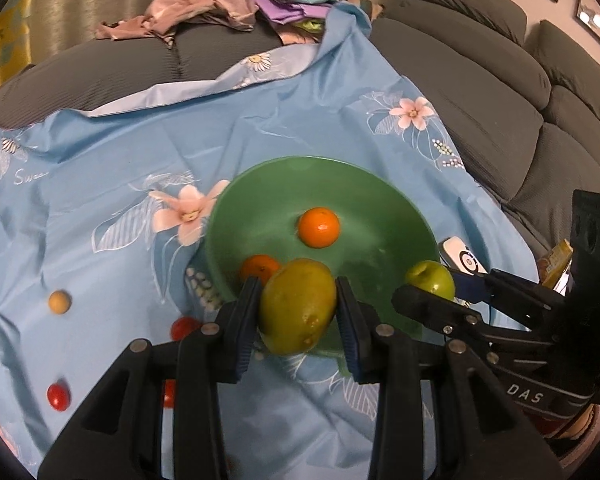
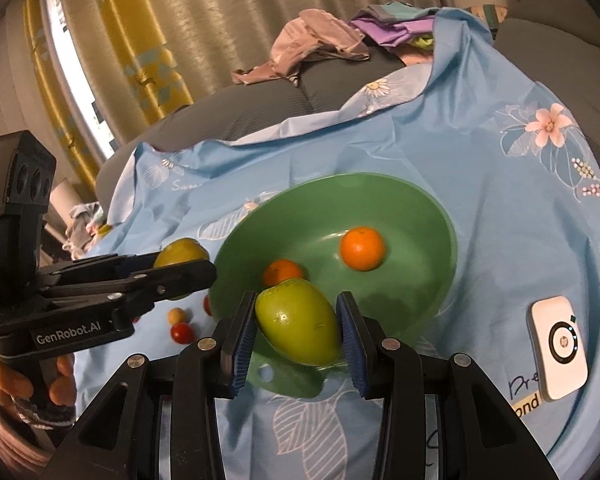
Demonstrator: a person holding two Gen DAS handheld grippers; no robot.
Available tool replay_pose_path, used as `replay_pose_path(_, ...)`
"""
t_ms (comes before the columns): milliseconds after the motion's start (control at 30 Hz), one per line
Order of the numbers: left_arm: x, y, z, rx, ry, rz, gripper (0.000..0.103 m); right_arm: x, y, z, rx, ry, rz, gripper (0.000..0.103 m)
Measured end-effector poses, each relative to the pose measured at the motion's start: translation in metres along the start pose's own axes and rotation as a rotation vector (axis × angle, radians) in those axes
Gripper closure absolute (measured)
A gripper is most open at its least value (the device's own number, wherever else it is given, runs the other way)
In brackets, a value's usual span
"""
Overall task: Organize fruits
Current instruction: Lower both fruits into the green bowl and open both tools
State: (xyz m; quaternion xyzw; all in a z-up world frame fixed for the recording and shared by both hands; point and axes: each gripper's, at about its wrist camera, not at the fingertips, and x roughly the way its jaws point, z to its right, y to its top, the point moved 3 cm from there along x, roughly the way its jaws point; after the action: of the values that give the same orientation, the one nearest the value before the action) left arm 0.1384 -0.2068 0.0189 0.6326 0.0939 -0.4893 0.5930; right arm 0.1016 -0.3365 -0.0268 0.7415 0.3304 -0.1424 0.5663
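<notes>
left claw [image 1: 298, 312] pinching a yellow-green fruit [image 1: 298, 306] over the near rim of the green bowl [image 1: 260, 184] | right claw [image 2: 298, 328] pinching a green fruit [image 2: 298, 326] over the same rim | risk: both dropping together, knocking the two oranges [image 2: 363, 248] or rolling onto the blue sheet [image 1: 120, 152]

"GenRobot.AI" on left gripper [image 2: 184, 276]; "DAS" on right gripper [image 1: 432, 292].
</notes>
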Motion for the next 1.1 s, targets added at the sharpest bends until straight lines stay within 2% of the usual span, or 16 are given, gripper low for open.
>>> replay_pose_path(533,0.036,0.006,0.010,0.037,0.006,-0.068,0.066,0.008,0.005,0.017,0.023,-0.025,0.000,0.061)
replay_pose_path(1100,0.040,0.003,0.010,0.036,0.044,-0.083,0.064,0.013,0.002,0.021,0.041,-0.046,-0.030,0.061)
